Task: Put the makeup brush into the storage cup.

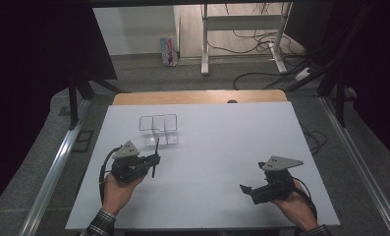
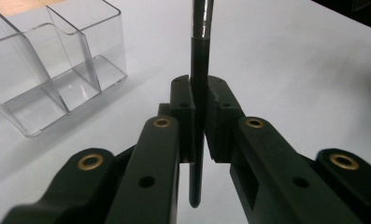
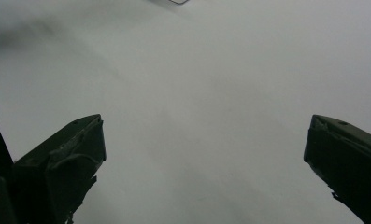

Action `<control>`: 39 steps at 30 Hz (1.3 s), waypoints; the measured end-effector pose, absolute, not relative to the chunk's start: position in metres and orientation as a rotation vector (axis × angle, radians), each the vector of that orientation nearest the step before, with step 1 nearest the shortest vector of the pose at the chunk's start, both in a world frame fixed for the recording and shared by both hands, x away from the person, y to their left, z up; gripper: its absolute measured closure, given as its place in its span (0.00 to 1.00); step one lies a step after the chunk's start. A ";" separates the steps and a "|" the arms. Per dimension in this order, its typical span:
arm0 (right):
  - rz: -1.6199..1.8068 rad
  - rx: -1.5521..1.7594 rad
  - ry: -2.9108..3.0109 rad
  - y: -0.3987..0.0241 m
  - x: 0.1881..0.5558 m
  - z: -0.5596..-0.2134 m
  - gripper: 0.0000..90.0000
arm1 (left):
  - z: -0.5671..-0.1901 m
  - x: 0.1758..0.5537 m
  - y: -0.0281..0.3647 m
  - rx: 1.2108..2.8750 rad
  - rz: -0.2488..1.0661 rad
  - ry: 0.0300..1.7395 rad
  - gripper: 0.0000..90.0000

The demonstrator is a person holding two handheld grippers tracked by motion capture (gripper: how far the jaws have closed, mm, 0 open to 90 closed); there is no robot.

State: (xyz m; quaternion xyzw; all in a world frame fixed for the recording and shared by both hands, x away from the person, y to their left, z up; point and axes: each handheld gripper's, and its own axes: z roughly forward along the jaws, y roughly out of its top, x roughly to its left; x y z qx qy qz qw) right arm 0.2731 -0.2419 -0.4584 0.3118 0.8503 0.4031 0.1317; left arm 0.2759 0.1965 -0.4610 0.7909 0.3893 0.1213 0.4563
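Pen, black with a shiny metal section farther up, stands clamped between the closed jaws of the left claw; in the left gripper view its dark tip pokes out below the pads and the barrel runs up past them. From above, that claw sits over the left half of the white worktop, a little in from the near left corner, with the pen standing roughly upright at its front. Over by the near right corner, the right claw hangs just above the sheet with its jaws spread wide and nothing between them. Farther back, just beyond the pen, a clear plastic organizer with divided compartments rests on the worktop, left of centre.
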 end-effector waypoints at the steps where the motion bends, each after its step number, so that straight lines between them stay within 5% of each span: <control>1: 1.167 0.909 2.467 -0.243 0.273 -0.459 0.00 | -0.461 0.277 0.197 1.946 0.301 0.964 0.92; 39: 1.048 1.014 2.456 -0.269 0.260 -0.475 0.00 | -0.427 0.338 0.212 1.848 0.384 1.043 0.92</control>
